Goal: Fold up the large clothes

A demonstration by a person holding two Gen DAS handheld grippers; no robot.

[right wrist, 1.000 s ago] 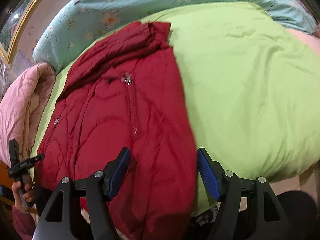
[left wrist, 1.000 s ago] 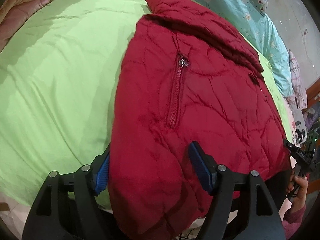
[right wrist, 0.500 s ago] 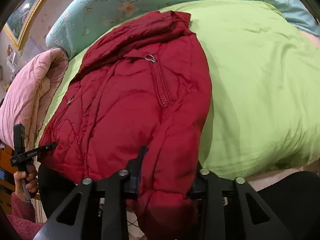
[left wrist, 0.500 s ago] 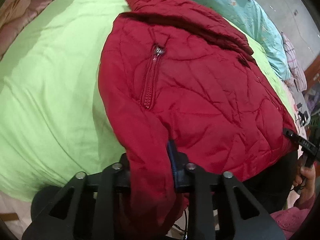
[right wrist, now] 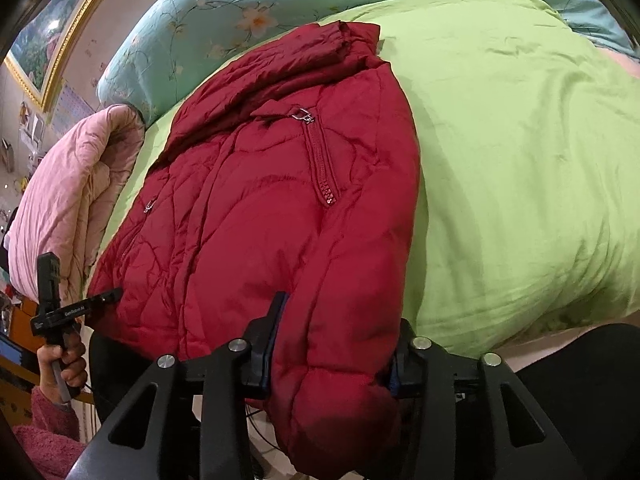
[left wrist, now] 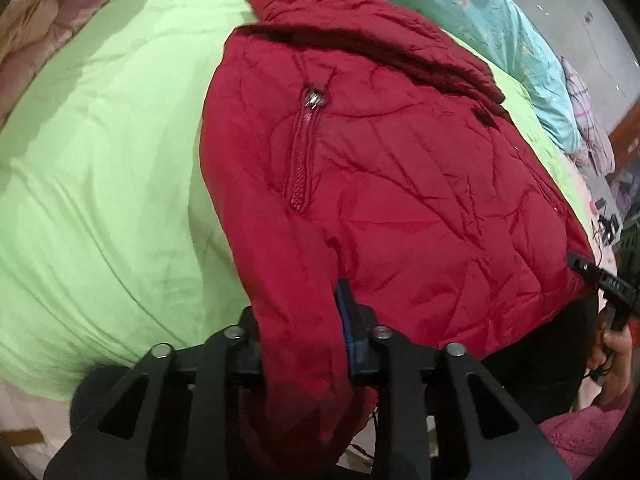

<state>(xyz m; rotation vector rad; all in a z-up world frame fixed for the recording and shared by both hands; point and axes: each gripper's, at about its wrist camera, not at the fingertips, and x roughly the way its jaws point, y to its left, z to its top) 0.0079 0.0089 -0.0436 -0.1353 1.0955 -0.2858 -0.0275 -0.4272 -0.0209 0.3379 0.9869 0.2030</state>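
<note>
A red quilted puffer jacket [left wrist: 400, 184] lies on a lime-green duvet [left wrist: 100, 168], its collar at the far end and its zipped pockets up. My left gripper [left wrist: 300, 340] is shut on the jacket's near hem at one corner, the fabric bunched between its blue pads. In the right wrist view the same jacket [right wrist: 260, 208] lies on the duvet [right wrist: 520, 168]. My right gripper [right wrist: 332, 344] is shut on the hem's other corner, a thick roll of fabric between its jaws. Each gripper shows at the edge of the other's view.
A teal floral quilt [right wrist: 248, 12] lies along the far side of the bed. A pink quilt [right wrist: 68, 204] is piled at the left in the right wrist view. A gold-framed picture [right wrist: 44, 40] hangs on the wall. The bed's near edge is just below the grippers.
Both grippers were open around the jacket's hem a second ago. They have closed on it and drawn the hem up, so the near part of the jacket now bunches.
</note>
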